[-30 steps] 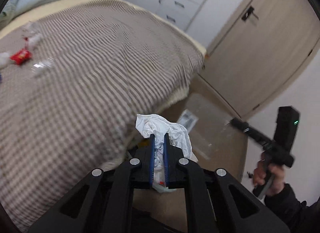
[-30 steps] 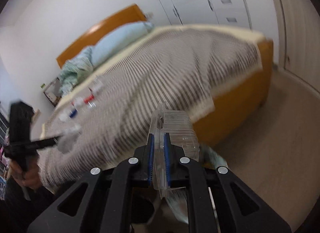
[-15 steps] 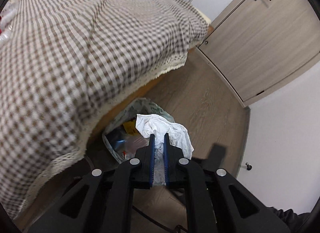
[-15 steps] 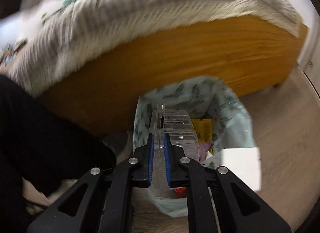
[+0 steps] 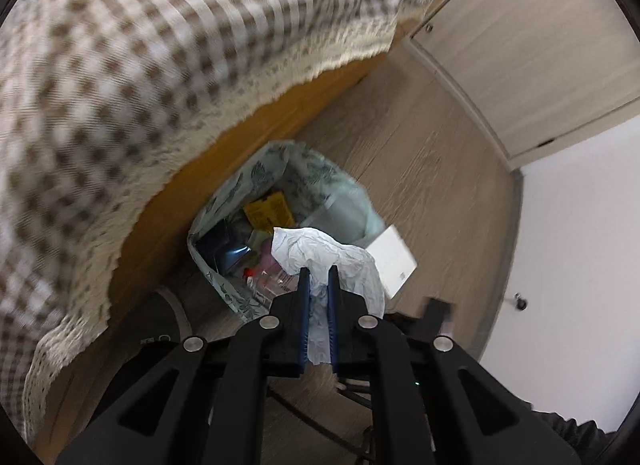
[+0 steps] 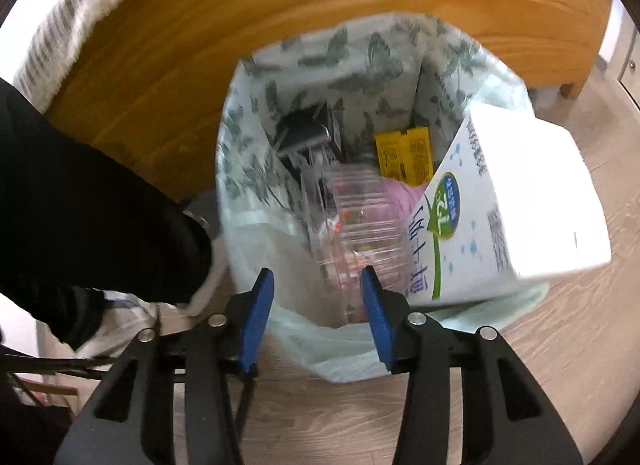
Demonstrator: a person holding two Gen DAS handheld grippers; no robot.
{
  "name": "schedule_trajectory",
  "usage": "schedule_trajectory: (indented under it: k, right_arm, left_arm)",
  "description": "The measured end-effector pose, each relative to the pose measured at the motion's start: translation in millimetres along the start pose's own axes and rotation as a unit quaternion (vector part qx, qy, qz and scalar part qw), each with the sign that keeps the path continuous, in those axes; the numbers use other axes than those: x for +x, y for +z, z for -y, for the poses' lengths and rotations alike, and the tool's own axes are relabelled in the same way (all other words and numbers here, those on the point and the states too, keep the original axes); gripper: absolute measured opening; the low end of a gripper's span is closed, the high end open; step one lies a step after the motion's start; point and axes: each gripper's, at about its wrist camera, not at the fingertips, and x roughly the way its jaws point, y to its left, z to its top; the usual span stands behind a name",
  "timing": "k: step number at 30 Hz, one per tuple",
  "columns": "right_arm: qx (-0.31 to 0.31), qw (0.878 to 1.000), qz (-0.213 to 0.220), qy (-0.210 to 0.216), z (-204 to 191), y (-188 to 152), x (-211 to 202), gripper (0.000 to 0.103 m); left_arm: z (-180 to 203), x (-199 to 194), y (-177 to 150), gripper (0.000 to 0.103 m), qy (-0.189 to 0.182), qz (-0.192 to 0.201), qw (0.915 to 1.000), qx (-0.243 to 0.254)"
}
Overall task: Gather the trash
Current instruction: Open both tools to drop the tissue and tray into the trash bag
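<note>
My right gripper (image 6: 317,285) has just been spreading its jaws, and nothing sits between the blue pads now. The clear plastic clamshell (image 6: 352,217) lies loose inside the trash bag (image 6: 256,233), in the middle of its opening, beside a white carton (image 6: 516,205) that leans on the bag's right rim, with a yellow packet (image 6: 404,153) toward the back. The bag stands on the wooden floor (image 6: 560,345) against the bed frame (image 6: 240,25).

My left gripper (image 5: 317,271) is clenched on a crumpled white tissue (image 5: 328,249), held above the bag's near rim. I judge that one piece is binned and this tissue goes next. Whether more litter waits on the checked bedspread (image 5: 120,65) I cannot tell from here.
</note>
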Motion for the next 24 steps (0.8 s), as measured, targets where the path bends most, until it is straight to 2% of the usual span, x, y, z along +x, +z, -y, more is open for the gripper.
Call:
schedule_trajectory:
  k: [5,7,9,10,11,12,13,14,15,18,21,24]
  right_arm:
    - [0.041,0.996,0.074,0.007,12,14,-62,0.051]
    - [0.057,0.993,0.101,0.004,17,18,-85,0.053]
    - [0.073,0.99,0.12,0.008,22,19,-102,0.053]
    - [0.08,0.988,0.128,0.012,25,20,-109,0.053]
    - [0.085,0.987,0.133,0.012,25,20,-113,0.053]
    - [0.088,0.987,0.137,0.011,26,22,-117,0.053]
    - [0.09,0.986,0.139,0.012,26,22,-119,0.053]
    - [0.089,0.986,0.14,0.009,26,20,-121,0.053]
    - [0.089,0.986,0.139,0.006,26,21,-120,0.053]
    - [0.096,0.987,0.129,0.001,27,21,-114,0.053]
    - [0.109,0.986,0.128,-0.002,30,21,-114,0.053]
    - [0.107,0.986,0.13,-0.011,27,25,-117,0.053]
  left_arm:
    - [5,47,16,0.006,0.021,-0.057,0.998,0.018]
    - [7,68,19,0.006,0.046,-0.071,0.996,0.03]
    - [5,88,27,0.011,0.051,-0.081,0.9947,0.039]
    - [4,95,29,0.018,0.051,-0.085,0.9942,0.041]
    - [2,106,36,0.042,0.065,-0.087,0.9927,0.052]
    - [0,111,38,0.061,0.089,-0.079,0.9913,0.058]
    - [-4,111,37,0.064,0.115,-0.067,0.9892,0.061]
    - [-6,113,37,0.065,0.15,-0.06,0.9848,0.065]
    - [-7,113,35,0.065,0.162,-0.066,0.9824,0.065]
    - [-7,108,30,0.065,0.146,-0.084,0.9837,0.063]
    - [-6,97,26,0.065,0.146,-0.073,0.9851,0.054]
    - [-7,81,24,0.066,0.13,-0.061,0.989,0.036]
